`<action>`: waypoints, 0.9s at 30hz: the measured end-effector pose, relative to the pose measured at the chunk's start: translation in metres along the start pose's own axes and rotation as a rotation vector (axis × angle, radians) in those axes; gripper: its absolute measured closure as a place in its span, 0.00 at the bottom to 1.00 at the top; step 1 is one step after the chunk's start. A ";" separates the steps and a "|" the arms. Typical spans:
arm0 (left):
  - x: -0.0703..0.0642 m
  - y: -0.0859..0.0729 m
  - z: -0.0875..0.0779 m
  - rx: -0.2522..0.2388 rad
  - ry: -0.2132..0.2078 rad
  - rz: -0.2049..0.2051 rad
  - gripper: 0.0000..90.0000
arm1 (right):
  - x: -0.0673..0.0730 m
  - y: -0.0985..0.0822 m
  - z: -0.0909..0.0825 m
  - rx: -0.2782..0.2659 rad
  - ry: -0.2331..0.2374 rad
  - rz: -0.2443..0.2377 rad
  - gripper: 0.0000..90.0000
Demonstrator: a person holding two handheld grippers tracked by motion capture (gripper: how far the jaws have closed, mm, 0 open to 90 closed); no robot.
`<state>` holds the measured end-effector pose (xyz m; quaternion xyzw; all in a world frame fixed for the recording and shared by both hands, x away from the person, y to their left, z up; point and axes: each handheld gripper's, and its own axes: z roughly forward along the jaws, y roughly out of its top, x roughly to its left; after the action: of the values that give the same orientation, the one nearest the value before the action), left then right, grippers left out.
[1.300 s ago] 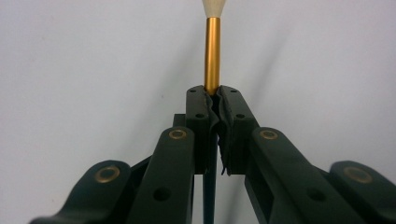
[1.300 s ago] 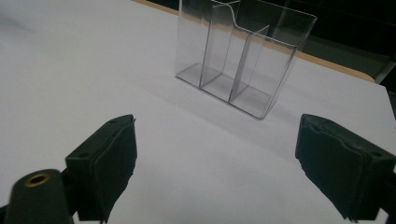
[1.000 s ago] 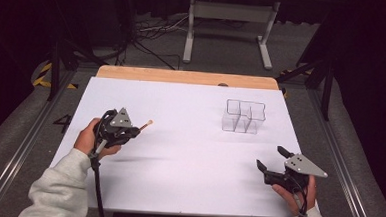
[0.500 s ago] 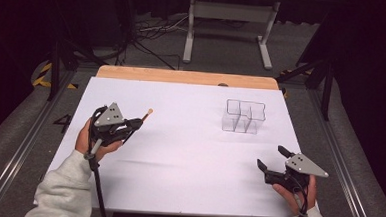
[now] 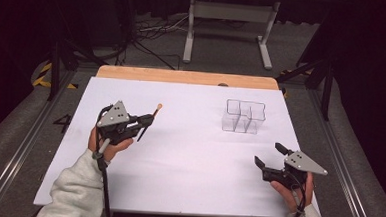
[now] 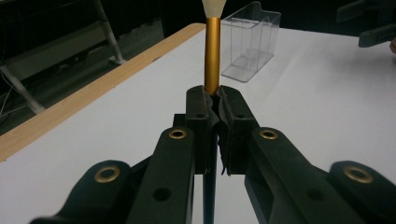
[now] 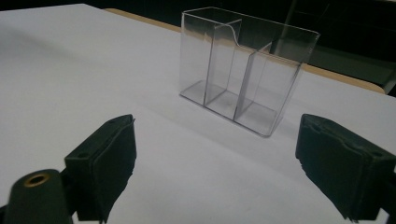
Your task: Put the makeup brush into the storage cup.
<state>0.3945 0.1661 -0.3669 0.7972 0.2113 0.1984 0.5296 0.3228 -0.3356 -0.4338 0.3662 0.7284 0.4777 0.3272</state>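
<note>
My left gripper (image 5: 148, 120) is shut on a brush (image 5: 156, 109) with a gold ferrule, a pale tip and a dark handle. It holds the brush over the left half of the white table (image 5: 188, 153), tip pointing to the far right. In the left gripper view the jaws (image 6: 212, 100) clamp the brush (image 6: 212, 51) just below the ferrule. A clear three-compartment organizer (image 5: 244, 116) stands empty at the right rear. My right gripper (image 5: 268, 154) rests near the front right edge, open and empty, facing the organizer (image 7: 243, 70) between its jaws (image 7: 219, 140).
A wooden strip (image 5: 182, 77) borders the table's far edge. Beyond it lie a dark floor, cables and a metal stand (image 5: 230, 20). Metal rails run along both table sides. The organizer (image 6: 250, 39) stands ahead of the brush tip.
The left gripper with the brush has shifted slightly toward the far right, the brush tip ending a little farther away. The right gripper has stayed where it was.
</note>
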 end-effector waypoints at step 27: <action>-0.024 0.023 0.052 -0.104 -0.126 0.026 0.93 | 0.026 0.038 0.047 -0.079 0.109 -0.030 0.10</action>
<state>0.4055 0.1057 -0.3665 0.7821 0.1567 0.1652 0.5801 0.3569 -0.2816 -0.4169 0.3156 0.7309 0.5206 0.3084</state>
